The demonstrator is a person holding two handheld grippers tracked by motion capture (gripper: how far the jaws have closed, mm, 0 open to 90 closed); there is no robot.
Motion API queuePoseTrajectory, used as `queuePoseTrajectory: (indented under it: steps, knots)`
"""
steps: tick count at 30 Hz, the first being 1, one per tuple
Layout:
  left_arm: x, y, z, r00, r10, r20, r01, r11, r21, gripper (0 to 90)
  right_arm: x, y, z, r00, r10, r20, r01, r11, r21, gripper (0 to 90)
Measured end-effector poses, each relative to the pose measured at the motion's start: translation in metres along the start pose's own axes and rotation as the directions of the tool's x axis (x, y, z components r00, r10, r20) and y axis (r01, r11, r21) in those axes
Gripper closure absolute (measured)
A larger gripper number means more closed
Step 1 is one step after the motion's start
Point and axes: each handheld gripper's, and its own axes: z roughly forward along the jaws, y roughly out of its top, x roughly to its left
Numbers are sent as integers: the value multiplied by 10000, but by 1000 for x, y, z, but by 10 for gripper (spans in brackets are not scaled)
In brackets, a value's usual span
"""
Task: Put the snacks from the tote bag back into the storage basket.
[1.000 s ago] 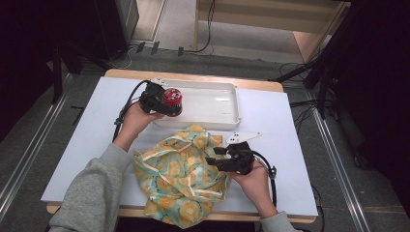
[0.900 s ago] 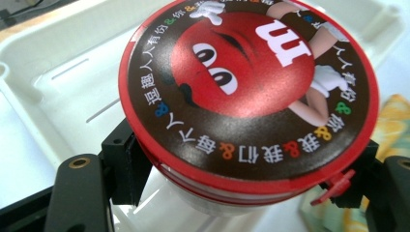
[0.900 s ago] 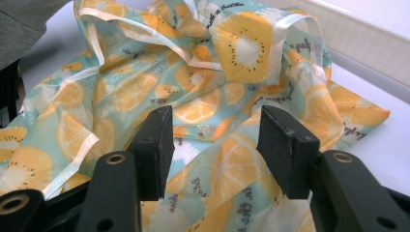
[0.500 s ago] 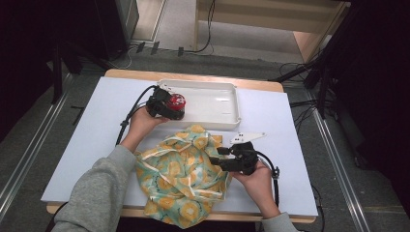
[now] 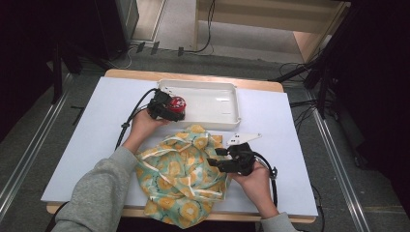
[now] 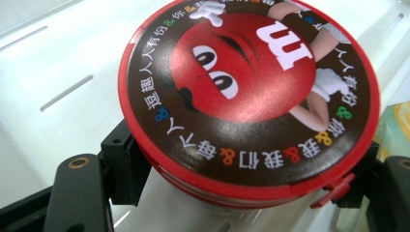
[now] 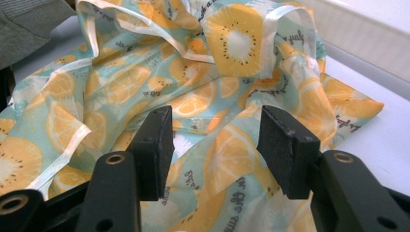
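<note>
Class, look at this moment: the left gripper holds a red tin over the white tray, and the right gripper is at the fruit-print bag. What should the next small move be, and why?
Probably close the right gripper on the bag. Its jaws stand open with the fabric between them, so the bag is not yet gripped. The left gripper already clamps the tin above the tray, and the bag likely needs holding before the tin can go in.
</note>
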Motion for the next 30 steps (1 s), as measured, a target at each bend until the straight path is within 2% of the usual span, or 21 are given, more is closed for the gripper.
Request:
queuePoseTrajectory:
  steps: [8,10,15,16,21,27,30]
  knots:
    - [-1,-1,0,10000,-56,-14,56,10000,-36,246,0,0,-1,9998,-66,160,66,10000,11,478]
    - [1,-1,0,9998,-126,131,127,9999,-44,238,0,0,-1,9999,-43,163,42,10000,21,478]
    - [0,-1,-1,9997,-230,127,232,9996,-130,200,0,0,-1,9999,-78,150,78,10000,17,477]
    - [1,-1,-2,9991,-328,254,332,9993,-151,194,0,0,-2,9999,-83,151,83,10000,20,477]
    - [3,1,-12,9985,-412,360,423,9987,-284,186,0,0,-3,9998,-101,195,101,9999,2,476]
    - [2,-1,-25,9995,-290,158,294,9993,-219,194,0,0,-5,9997,-124,202,124,9999,-21,476]
    - [2,-1,-31,9985,-482,277,492,9982,-346,200,0,0,-5,9997,-127,189,127,9999,-12,476]
